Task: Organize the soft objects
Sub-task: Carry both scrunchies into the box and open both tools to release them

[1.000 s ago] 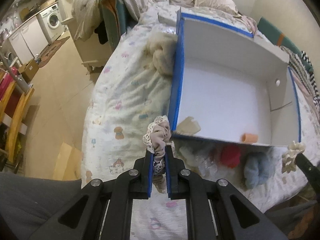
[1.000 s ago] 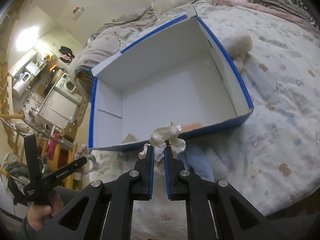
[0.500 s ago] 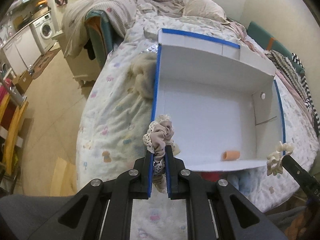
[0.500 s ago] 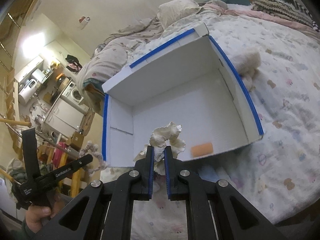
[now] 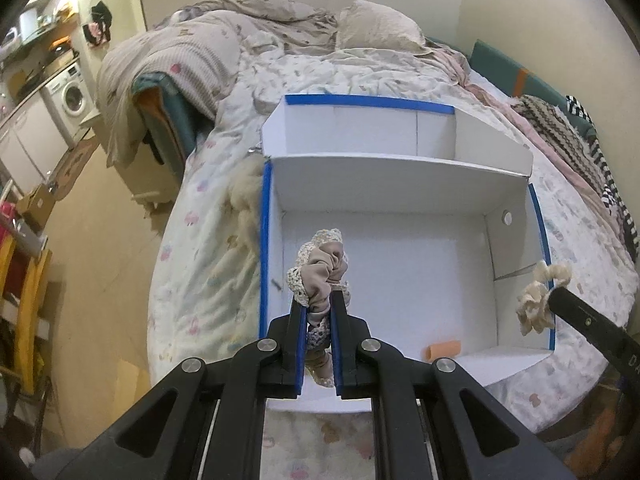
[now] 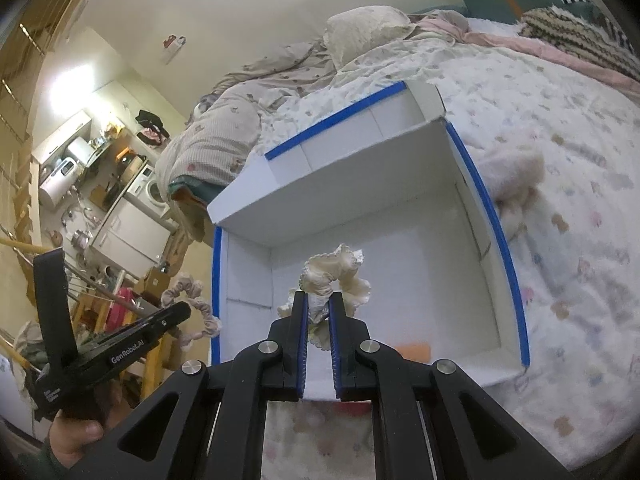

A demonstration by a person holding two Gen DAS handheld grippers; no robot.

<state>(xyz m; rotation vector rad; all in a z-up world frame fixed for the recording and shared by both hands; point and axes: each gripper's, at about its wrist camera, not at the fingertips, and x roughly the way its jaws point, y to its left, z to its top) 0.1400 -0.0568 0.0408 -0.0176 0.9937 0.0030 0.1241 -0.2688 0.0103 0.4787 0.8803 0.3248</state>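
Two scrunchies: beige scrunchie [image 5: 322, 268] pinched in left gripper [image 5: 319, 300], cream scrunchie [image 6: 334, 276] pinched in right gripper [image 6: 319, 300].
Change: both lifted from bed [image 5: 208, 264] to above white box [image 5: 400, 200].
Meaning: release comes next.

- Box [image 5: 384, 280]: matt white card, smooth, blue tape on rims.
- Beige scrunchie [image 5: 324, 276]: gathered cloth, lace-edged.
- Cream scrunchie [image 6: 336, 276]: ruffled, perhaps satiny cloth.
- Bedsheet [image 6: 568, 264]: soft printed cloth.

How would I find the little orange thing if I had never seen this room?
Look for the bed with the cartoon-print sheet, then the big white box with blue-taped edges sitting open on it. On the box floor, by the near wall, lies a small orange tube. It is the only thing resting inside and the only orange there.
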